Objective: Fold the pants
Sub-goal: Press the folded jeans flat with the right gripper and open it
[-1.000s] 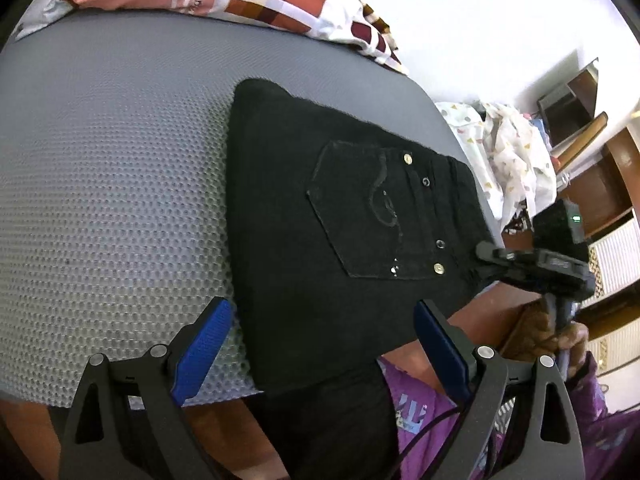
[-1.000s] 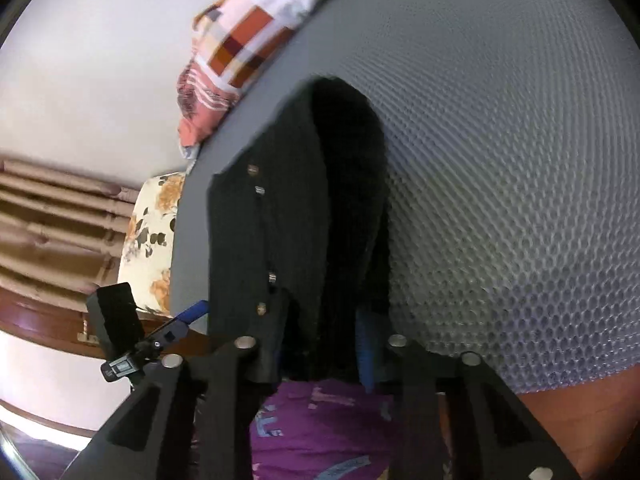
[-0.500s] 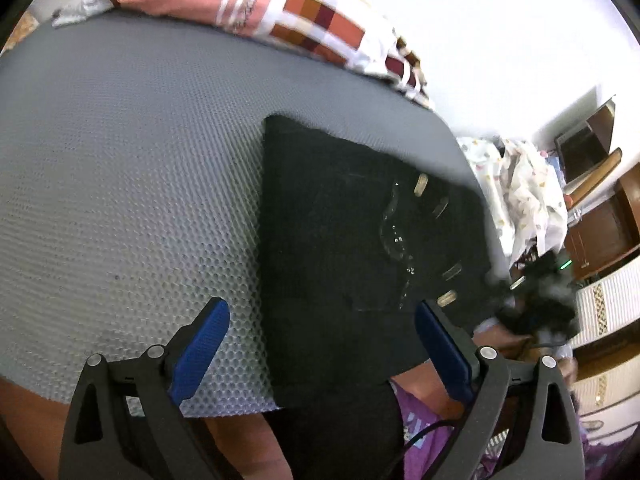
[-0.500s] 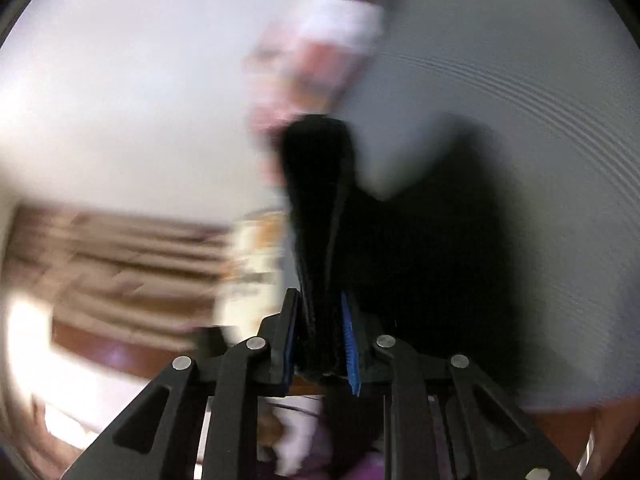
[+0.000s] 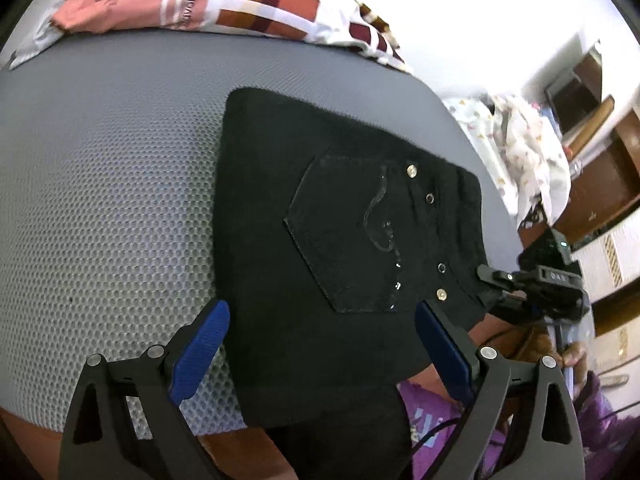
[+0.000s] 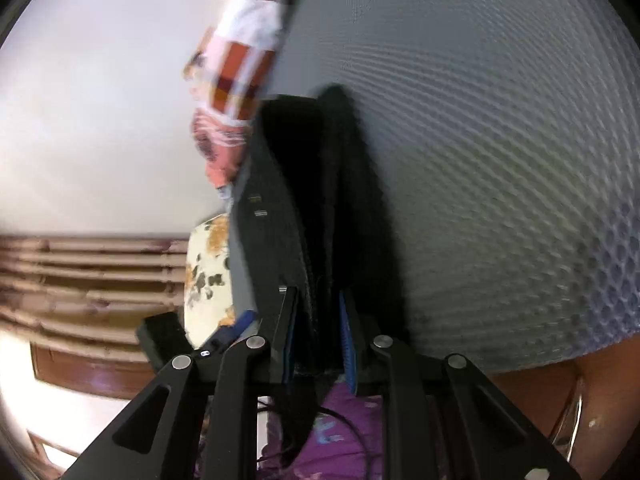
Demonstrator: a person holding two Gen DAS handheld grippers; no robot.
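1. On the grey mat (image 5: 112,184): black pants (image 5: 320,240), folded into a block, back pocket up, near edge hanging over the mat's front edge.
2. At the pants' right-hand corner: your right gripper (image 6: 318,332), jaws just closing and now clenched on the bunched waistband.
3. Above the near edge: your left gripper (image 5: 320,344), jaws spread wide astride the pants, blue pads (image 5: 200,346) gripping nothing.
4. At the mat's far edge: a checked cloth (image 5: 240,4).
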